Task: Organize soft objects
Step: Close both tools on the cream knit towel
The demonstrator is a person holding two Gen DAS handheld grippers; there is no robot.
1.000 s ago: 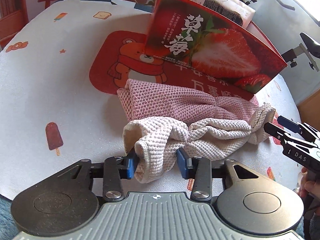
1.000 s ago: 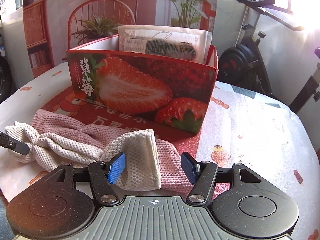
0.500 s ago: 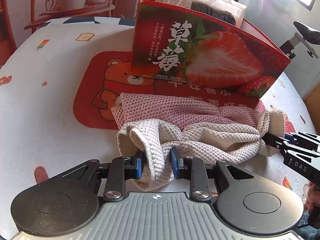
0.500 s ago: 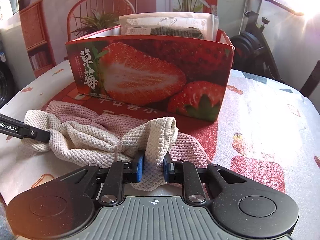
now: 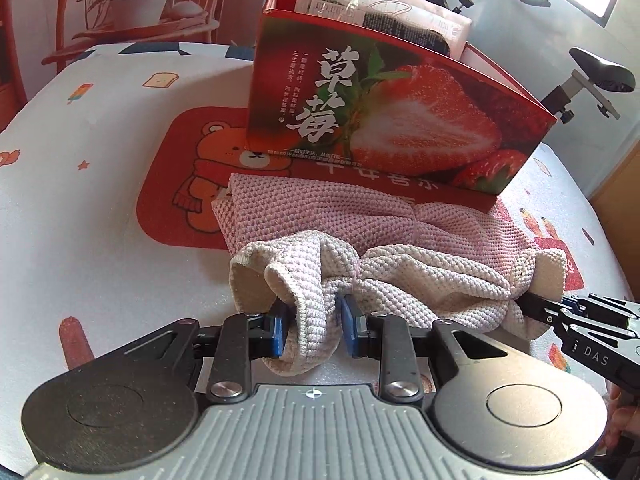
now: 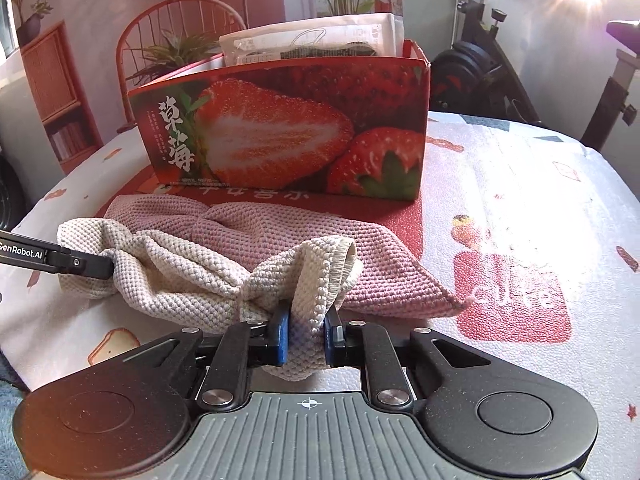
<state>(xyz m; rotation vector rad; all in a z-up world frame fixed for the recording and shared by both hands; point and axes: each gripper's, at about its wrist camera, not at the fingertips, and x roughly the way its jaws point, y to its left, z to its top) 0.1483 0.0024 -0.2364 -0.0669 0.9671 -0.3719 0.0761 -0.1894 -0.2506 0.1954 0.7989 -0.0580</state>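
A cream knitted cloth (image 5: 420, 276) lies bunched on the table, partly over a pink knitted cloth (image 5: 320, 208). My left gripper (image 5: 313, 330) is shut on the cream cloth's left end. My right gripper (image 6: 306, 330) is shut on its right end (image 6: 320, 268). In the right wrist view the pink cloth (image 6: 320, 236) lies flat behind the cream one. The red strawberry box (image 5: 384, 116) stands just behind both cloths, also in the right wrist view (image 6: 288, 136). The right gripper shows at the left wrist view's right edge (image 5: 536, 306).
The box holds plastic-wrapped packets (image 6: 312, 40). A red bear mat (image 5: 192, 184) lies under the box and cloths on the white patterned table (image 5: 72, 184). A chair and plants stand behind the table; an exercise bike (image 6: 500, 48) stands at the right.
Both grippers closed from open onto the ends of the cream cloth. The two ends have lifted slightly and the cloth has bunched between them.
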